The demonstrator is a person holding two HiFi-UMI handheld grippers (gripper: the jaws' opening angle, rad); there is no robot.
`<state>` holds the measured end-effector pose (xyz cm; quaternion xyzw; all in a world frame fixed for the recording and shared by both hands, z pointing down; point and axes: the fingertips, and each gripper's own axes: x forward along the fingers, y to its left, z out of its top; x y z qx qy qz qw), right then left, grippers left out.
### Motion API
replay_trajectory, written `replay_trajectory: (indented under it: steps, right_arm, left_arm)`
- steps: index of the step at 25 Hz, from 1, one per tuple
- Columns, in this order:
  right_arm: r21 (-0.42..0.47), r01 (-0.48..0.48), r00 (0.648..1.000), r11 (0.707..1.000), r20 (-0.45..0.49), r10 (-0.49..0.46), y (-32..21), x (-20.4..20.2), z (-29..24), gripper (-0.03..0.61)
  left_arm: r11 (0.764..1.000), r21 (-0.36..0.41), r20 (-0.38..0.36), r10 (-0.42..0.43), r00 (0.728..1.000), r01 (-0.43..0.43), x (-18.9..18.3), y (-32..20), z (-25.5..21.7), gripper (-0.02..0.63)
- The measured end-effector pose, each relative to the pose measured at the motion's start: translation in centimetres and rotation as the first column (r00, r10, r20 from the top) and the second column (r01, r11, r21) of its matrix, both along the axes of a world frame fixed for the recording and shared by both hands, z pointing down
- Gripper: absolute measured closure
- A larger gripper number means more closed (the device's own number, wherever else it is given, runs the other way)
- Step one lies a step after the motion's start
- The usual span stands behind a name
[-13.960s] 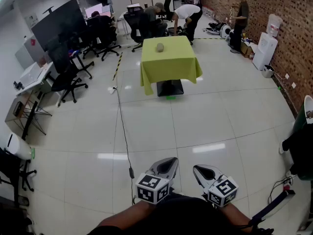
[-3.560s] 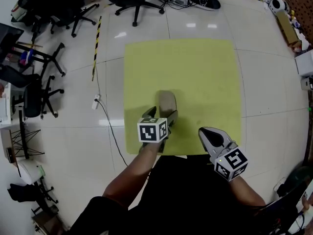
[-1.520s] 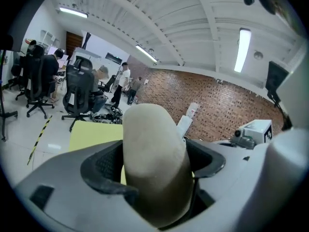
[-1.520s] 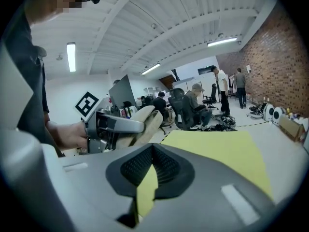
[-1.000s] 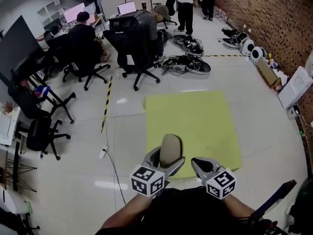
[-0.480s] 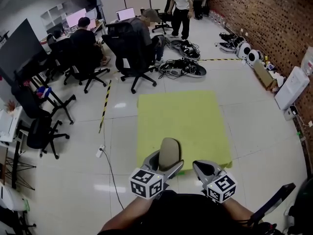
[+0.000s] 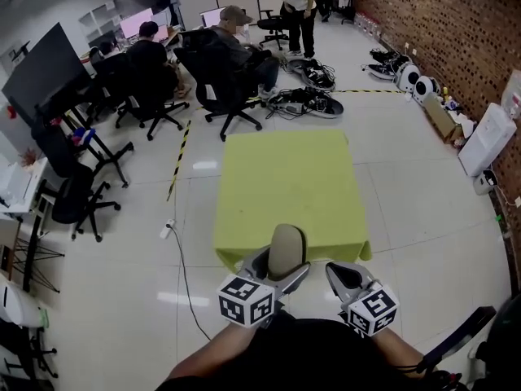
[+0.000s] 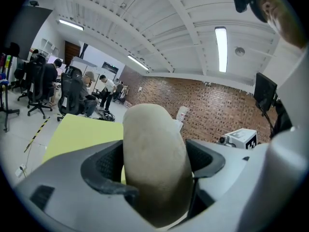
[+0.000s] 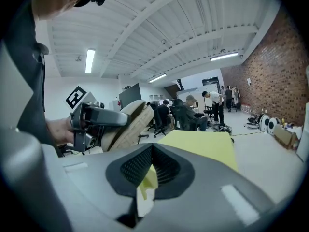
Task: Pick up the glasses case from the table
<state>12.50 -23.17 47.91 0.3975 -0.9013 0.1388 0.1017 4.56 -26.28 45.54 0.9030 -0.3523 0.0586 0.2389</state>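
The beige oval glasses case (image 7: pixel 286 251) is off the table, held between the jaws of my left gripper (image 7: pixel 278 269). In the left gripper view the case (image 8: pixel 153 163) fills the gap between the two dark pads and sticks out past them. The right gripper view shows the case (image 9: pixel 126 124) from the side, clamped in the left gripper. My right gripper (image 7: pixel 346 278) hangs beside it at the same height, jaws together with nothing between them (image 9: pixel 153 172). The yellow-green cloth-covered table (image 7: pixel 285 194) stands just ahead of both grippers with a bare top.
Office chairs (image 7: pixel 220 80) and seated people are behind the table at the far left. A person (image 7: pixel 285 2) bends over at the back. Cables and gear (image 7: pixel 309 100) lie on the floor beyond the table. A brick wall (image 7: pixel 456 23) runs on the right, with a white unit (image 7: pixel 487 137) before it.
The view has pulled back from the table: it now sits farther ahead and shows whole. The case stays clamped in the left gripper; both grippers keep their places low in the view.
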Motion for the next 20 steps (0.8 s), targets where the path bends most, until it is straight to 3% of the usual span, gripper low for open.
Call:
replay_trajectory:
  steps: [8,13,18,20]
  right_arm:
    - [-0.058,0.059,0.998,0.997,0.031,-0.057,5.9,1.8,1.5,0.577]
    - [-0.043,0.099,0.993,0.994,0.061,-0.096,7.1,0.8,0.7,0.577]
    - [-0.028,0.053,0.985,0.998,0.164,-0.047,6.8,1.3,-0.9,0.577]
    - [-0.014,0.041,0.987,0.999,0.157,-0.039,6.8,1.2,-1.0,0.577]
  left_arm:
    - [0.996,-0.064,0.012,-0.059,0.998,0.059,1.9,6.9,1.5,0.212]
    - [0.993,-0.054,0.046,-0.098,0.994,0.1,0.8,8.0,0.6,0.212]
    - [0.993,-0.024,0.054,-0.114,0.992,0.116,0.5,8.0,-0.7,0.212]
    - [0.993,-0.002,0.043,-0.115,0.992,0.115,0.3,7.8,-1.5,0.212]
